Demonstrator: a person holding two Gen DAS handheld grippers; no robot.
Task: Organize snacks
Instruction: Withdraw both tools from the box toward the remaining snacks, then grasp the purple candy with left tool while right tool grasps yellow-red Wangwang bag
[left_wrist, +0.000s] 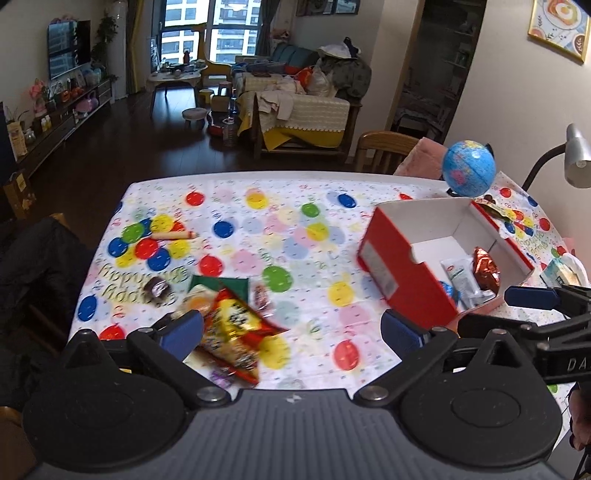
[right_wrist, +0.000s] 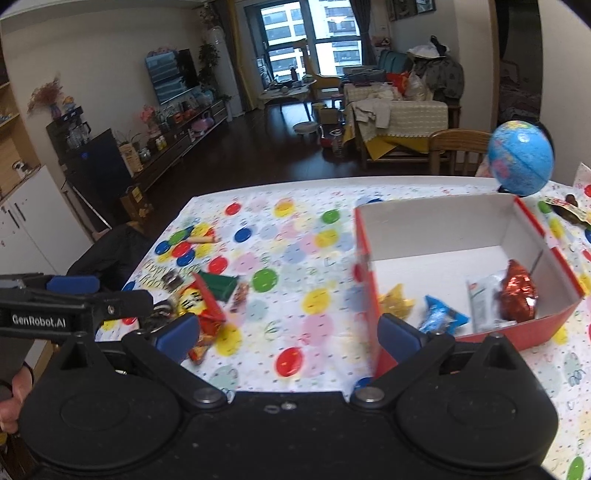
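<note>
Crowding table's (left_wrist: 303, 258) far edge: globe (left_wrist: 469, 168), lamp (left_wrist: 576, 155); snack pile (left_wrist: 229, 325) beside left claw (left_wrist: 291, 332), red box (right_wrist: 476, 273) ahead of right claw (right_wrist: 290, 334), both gaping, empty

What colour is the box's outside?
Red box, white inside; clearest in the left wrist view.

dim indoor light from the far window (left_wrist: 218, 29) (motion-blurred snacks, strong fisheye bending at edges)
</note>
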